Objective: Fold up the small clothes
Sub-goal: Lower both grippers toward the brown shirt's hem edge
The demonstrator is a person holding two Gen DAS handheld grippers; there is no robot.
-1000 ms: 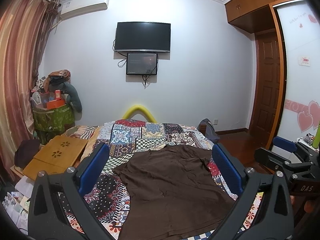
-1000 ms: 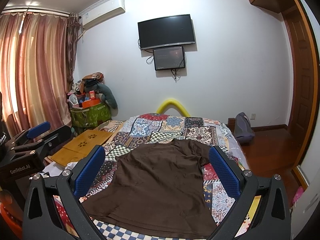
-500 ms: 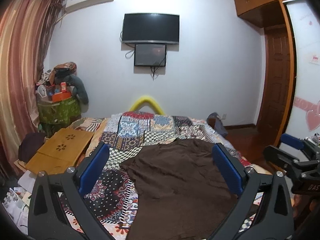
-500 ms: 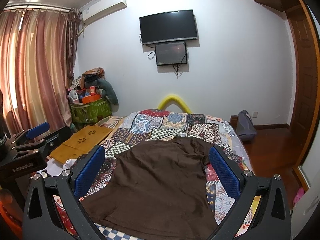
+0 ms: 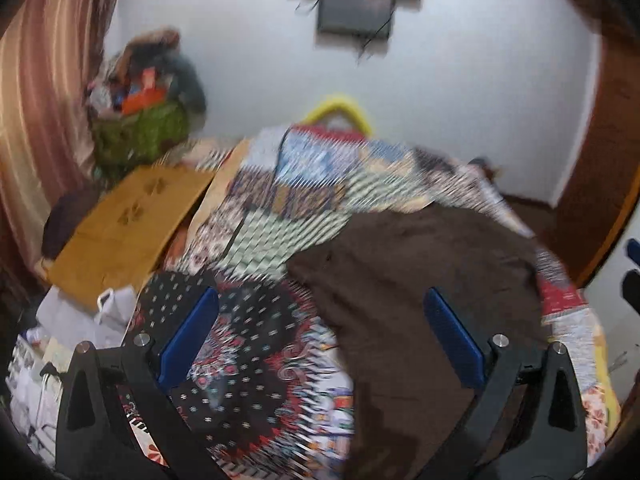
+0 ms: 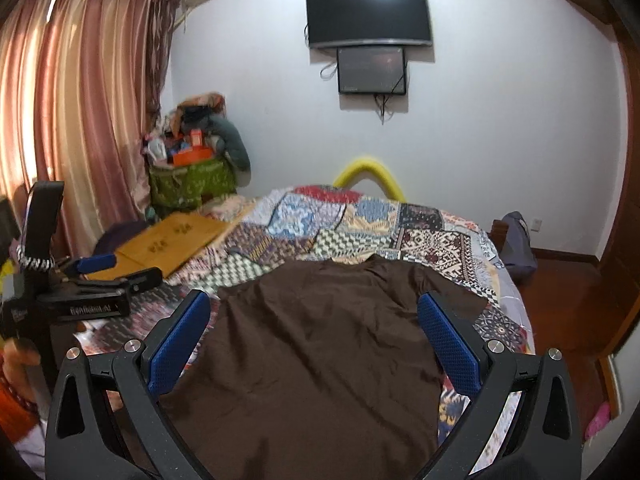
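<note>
We've got the brown shirt (image 6: 320, 344) spread flat on the patchwork bedspread (image 6: 420, 240), its collar toward the wall-mounted TV (image 6: 368, 14), its hem nearest us. Our right gripper (image 6: 314, 336) hangs above the shirt with its blue fingers (image 6: 448, 340) wide apart and nothing between them, and our left gripper (image 5: 320, 338), in a blurred view, sits over the shirt's left edge, likewise spread and empty. Beyond the shirt's left side lies a wooden board (image 6: 172, 240), and past that a heaped green basket (image 6: 188, 180) beside the curtain (image 6: 80, 120).
</note>
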